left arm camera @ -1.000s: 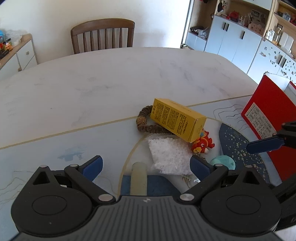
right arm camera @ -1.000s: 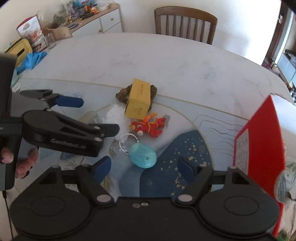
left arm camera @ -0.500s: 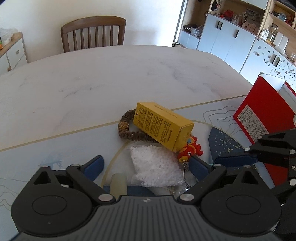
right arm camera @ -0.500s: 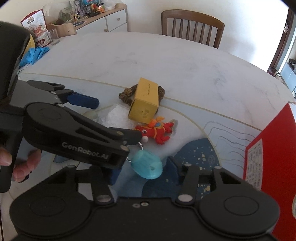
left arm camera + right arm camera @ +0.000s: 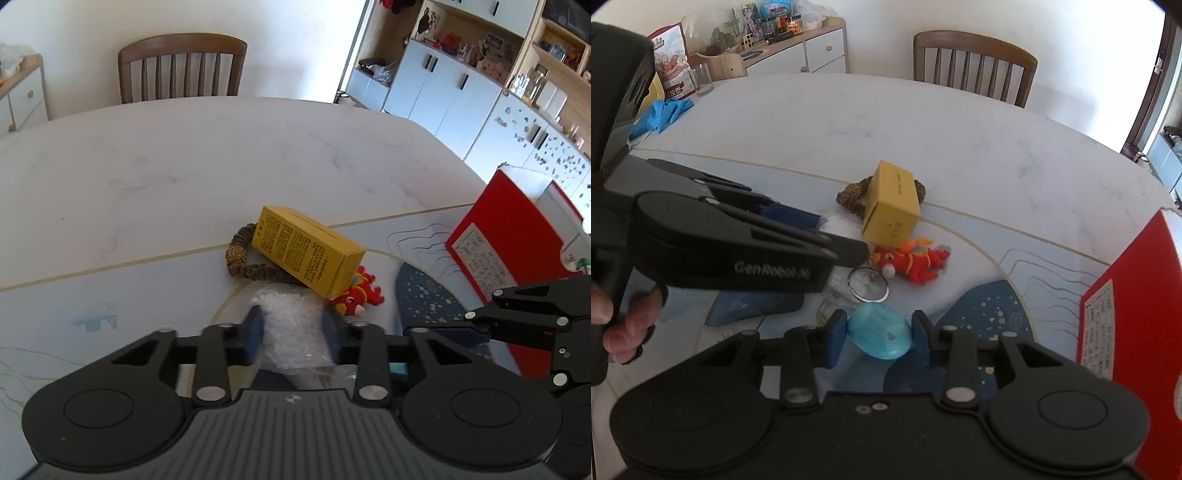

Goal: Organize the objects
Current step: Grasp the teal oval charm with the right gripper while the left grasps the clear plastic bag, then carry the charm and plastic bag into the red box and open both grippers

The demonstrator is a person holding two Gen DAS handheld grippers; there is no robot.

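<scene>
— Marble-look worktop (image 5: 192,155), wooden chair (image 5: 181,66) behind it, cupboards off to one side. Which step is this?

— Picking up, I'd say. Both grippers are clenched on something. The left hand-held gripper (image 5: 293,334) grasps a clear bag of white beads (image 5: 291,332); the right hand-held gripper (image 5: 877,334) pinches a turquoise egg-shaped keyring fob (image 5: 881,334), its metal ring (image 5: 868,284) lying just ahead.

— And the next move?

— Probably lifting both clear without dragging the red dragon toy (image 5: 910,258), which lies just beside the ring. A red box (image 5: 506,236) stands near on the right, perhaps the destination.

— Anything else waiting?

— One yellow carton (image 5: 306,251), resting tilted on a braided brown ring (image 5: 243,258).
</scene>
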